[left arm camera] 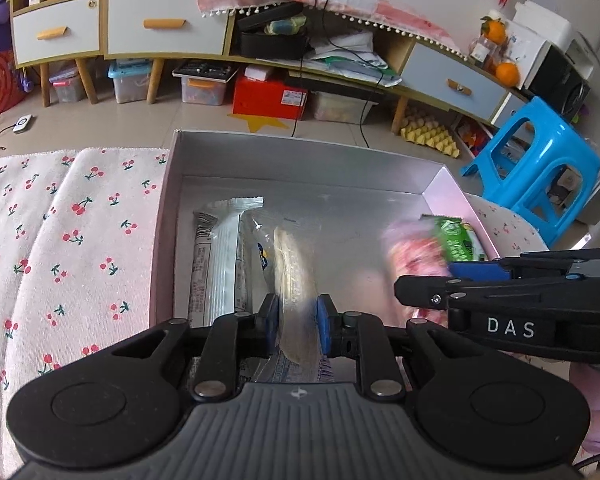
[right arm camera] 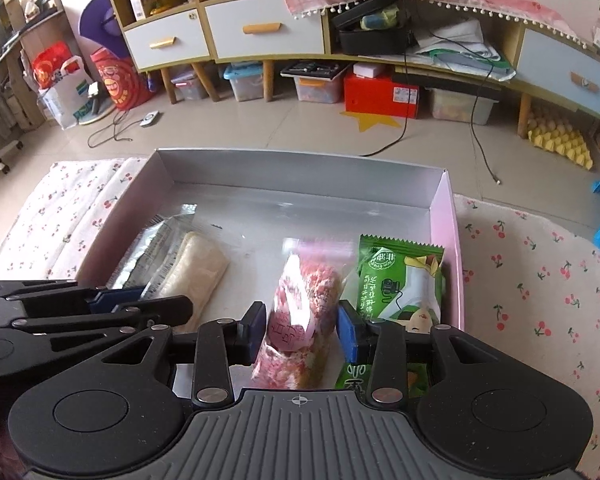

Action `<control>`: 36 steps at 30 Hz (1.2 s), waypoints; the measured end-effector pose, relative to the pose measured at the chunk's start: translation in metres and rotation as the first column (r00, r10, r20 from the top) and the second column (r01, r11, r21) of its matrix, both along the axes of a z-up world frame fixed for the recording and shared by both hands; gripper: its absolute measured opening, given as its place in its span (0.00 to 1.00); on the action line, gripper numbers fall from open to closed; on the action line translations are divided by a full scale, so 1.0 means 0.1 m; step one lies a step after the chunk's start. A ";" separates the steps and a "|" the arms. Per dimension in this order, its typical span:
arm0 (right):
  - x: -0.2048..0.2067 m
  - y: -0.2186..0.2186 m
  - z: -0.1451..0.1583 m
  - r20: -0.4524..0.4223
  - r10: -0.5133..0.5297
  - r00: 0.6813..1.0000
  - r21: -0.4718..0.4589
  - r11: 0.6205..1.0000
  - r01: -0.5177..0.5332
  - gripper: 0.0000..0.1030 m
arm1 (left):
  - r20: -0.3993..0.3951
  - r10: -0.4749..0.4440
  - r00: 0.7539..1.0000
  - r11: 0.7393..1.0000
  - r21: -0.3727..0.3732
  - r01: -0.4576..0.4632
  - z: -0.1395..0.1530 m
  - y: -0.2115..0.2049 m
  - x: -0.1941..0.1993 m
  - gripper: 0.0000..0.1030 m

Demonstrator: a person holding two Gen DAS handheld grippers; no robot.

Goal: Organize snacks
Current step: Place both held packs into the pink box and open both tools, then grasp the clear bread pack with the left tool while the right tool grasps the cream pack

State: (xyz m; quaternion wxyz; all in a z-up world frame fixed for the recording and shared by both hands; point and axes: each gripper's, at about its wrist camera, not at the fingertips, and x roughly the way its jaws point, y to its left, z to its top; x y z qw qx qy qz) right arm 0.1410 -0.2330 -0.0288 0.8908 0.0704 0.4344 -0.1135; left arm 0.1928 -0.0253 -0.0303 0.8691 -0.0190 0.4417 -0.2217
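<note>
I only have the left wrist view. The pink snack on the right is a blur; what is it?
Observer: A clear packet of pink-and-red crisped snack, clamped between the right gripper pads.
Operator: What's the green thing behind it?
Observer: A green wrapper with a cartoon figure, lying along the box's pink right wall.
Operator: Does my pale packet touch the pink one?
Observer: No. The pale pastry packet lies apart, bare box floor between them.

Cluttered home: drawer cabinet, stool
</note>
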 end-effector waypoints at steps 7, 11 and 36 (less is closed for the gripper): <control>-0.06 -0.01 0.10 0.018 -0.012 1.000 0.032 0.999 0.012 0.44 | 0.008 -0.007 1.000 1.000 -0.006 0.007 0.05 -0.02 -0.04 0.31; -0.13 0.02 0.19 0.029 -0.016 0.999 0.026 1.000 0.016 0.51 | 0.013 -0.006 1.000 1.000 0.002 0.006 0.09 -0.02 -0.09 0.38; -1.14 0.45 0.53 0.084 -0.030 0.996 0.010 1.000 0.030 0.86 | 0.107 0.004 0.994 0.998 0.065 -0.011 0.50 0.29 -0.81 0.95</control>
